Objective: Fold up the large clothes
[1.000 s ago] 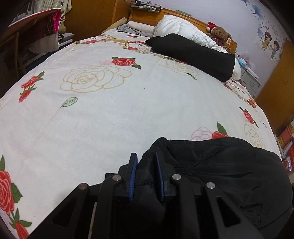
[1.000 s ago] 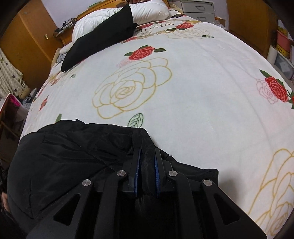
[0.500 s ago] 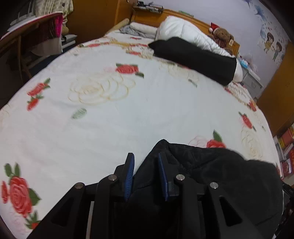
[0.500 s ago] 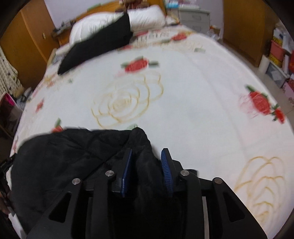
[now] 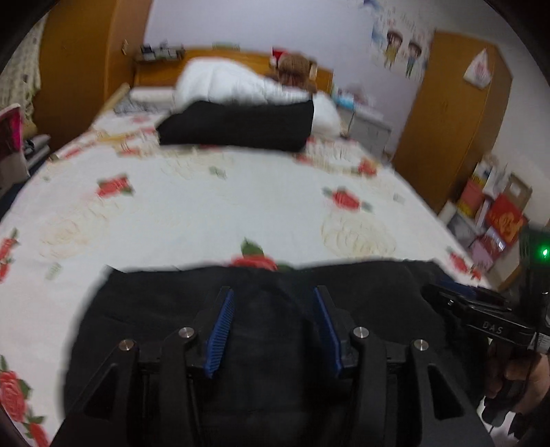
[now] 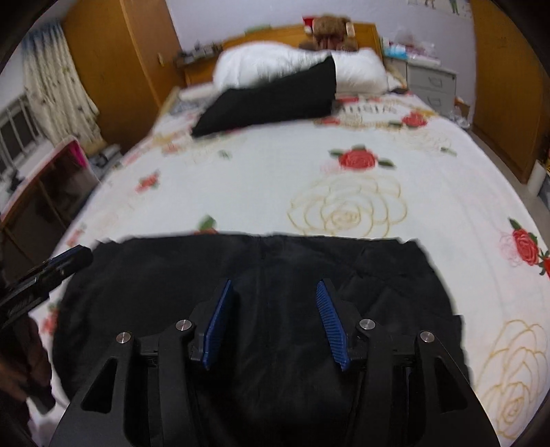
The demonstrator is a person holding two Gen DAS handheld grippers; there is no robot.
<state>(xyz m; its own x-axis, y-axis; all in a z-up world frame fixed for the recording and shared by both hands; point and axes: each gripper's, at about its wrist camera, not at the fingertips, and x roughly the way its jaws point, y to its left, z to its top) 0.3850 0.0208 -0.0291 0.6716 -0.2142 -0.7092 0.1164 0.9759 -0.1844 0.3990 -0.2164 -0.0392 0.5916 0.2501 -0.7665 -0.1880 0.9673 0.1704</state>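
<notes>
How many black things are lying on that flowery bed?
2. A black garment is spread flat at the near end of the bed, under the grippers. A long black cushion leans on the white bedding by the headboard. Others may be hidden.

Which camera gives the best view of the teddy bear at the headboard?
The right wrist view: the teddy bear sits clear above the white duvet. In the left wrist view the bear is blurrier and partly sunk behind the duvet.
</notes>
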